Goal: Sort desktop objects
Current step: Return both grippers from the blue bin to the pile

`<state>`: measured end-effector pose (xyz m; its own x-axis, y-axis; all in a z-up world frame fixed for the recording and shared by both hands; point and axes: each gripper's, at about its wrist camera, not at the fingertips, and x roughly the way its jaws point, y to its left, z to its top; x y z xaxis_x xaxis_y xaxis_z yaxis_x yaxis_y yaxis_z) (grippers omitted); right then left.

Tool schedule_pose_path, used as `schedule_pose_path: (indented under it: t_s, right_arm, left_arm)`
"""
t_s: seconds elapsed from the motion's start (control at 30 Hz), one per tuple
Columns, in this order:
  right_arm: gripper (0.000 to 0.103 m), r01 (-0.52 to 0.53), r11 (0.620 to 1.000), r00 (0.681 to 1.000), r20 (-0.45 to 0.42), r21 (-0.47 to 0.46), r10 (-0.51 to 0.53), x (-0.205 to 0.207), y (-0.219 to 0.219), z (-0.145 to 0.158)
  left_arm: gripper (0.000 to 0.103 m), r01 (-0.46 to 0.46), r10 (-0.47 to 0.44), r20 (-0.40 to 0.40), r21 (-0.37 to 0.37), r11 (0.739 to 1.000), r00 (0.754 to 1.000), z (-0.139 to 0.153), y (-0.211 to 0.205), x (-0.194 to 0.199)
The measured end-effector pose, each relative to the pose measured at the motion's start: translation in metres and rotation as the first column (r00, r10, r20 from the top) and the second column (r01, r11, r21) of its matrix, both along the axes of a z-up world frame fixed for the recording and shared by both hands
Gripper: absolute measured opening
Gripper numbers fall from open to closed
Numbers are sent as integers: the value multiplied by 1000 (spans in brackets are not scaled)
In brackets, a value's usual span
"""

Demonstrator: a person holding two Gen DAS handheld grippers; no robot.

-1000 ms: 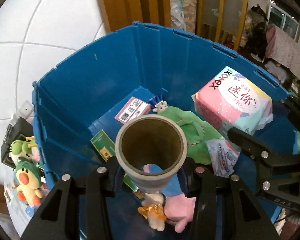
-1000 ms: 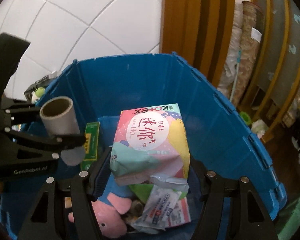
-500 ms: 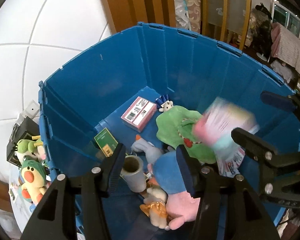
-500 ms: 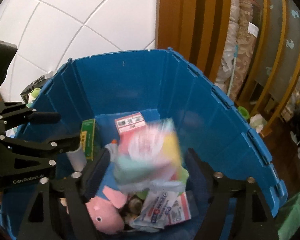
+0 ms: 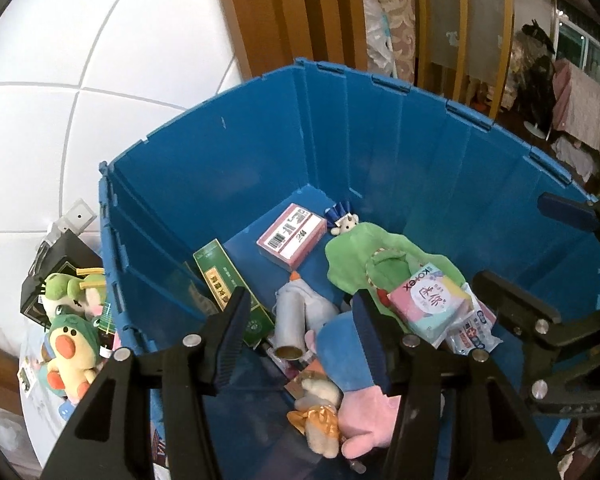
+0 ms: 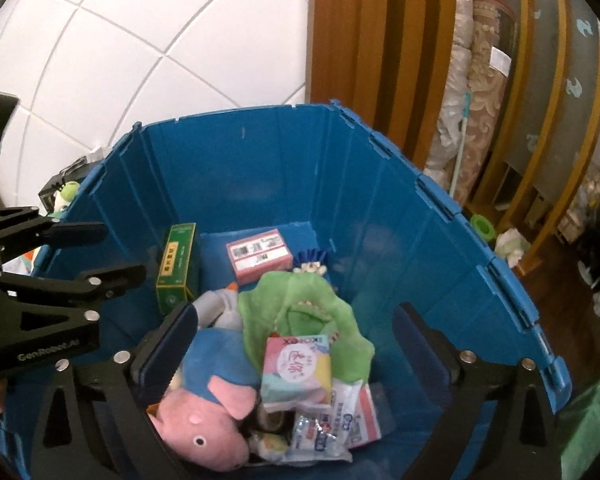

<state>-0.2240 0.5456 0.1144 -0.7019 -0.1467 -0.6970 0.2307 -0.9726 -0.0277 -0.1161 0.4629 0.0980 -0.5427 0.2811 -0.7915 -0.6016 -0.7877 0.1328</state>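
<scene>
Left wrist view: the left tongs (image 5: 298,326) hang released above the blue crate (image 5: 228,168), nothing between the pads. Below them a grey cardboard tube (image 5: 290,326) lies among soft toys, its lower end partly hidden by a pink plush pig (image 5: 364,412). A green box (image 5: 228,288) leans at the crate's left wall; a pink box (image 5: 292,236) lies flat near the far corner, with bare floor around it.

Right wrist view: the right tongs (image 6: 300,348) are opening, holding nothing. The pastel soft pack (image 6: 296,368) rests on a green plush (image 6: 296,312) at the crate's middle. Glossy sachets (image 6: 332,428) beneath are partly covered. The right wall side stays open.
</scene>
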Motion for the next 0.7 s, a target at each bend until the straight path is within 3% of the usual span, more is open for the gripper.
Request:
schedule_pose_path:
  t_s: [0.1, 0.33, 0.4, 0.43, 0.57, 0.7]
  right_arm:
    - [103, 16, 1000, 1000, -11, -1, -16, 2, 1, 1]
    - [103, 4, 1000, 1000, -13, -14, -4, 15, -5, 2]
    - [103, -15, 1000, 1000, -26, -22, 14, 24, -12, 7]
    - [103, -25, 1000, 999, -41, -20, 24, 30, -19, 11]
    - [103, -63, 998, 993, -103, -22, 61, 53, -43, 32]
    - [103, -95, 995, 985, -144, -7, 93, 75, -74, 47]
  left_arm:
    - [52, -1, 1, -13, 24, 1000, 1000, 7, -9, 6]
    - [53, -15, 35, -162, 123, 992, 986, 41, -49, 33]
    - [69, -15, 50, -212, 164, 986, 976, 52, -65, 43]
    - [72, -15, 58, -230, 187, 982, 971, 56, -73, 47]
    - [78, -19, 93, -274, 262, 965, 957, 67, -107, 60]
    - [78, -53, 142, -276, 309, 950, 951, 68, -147, 61]
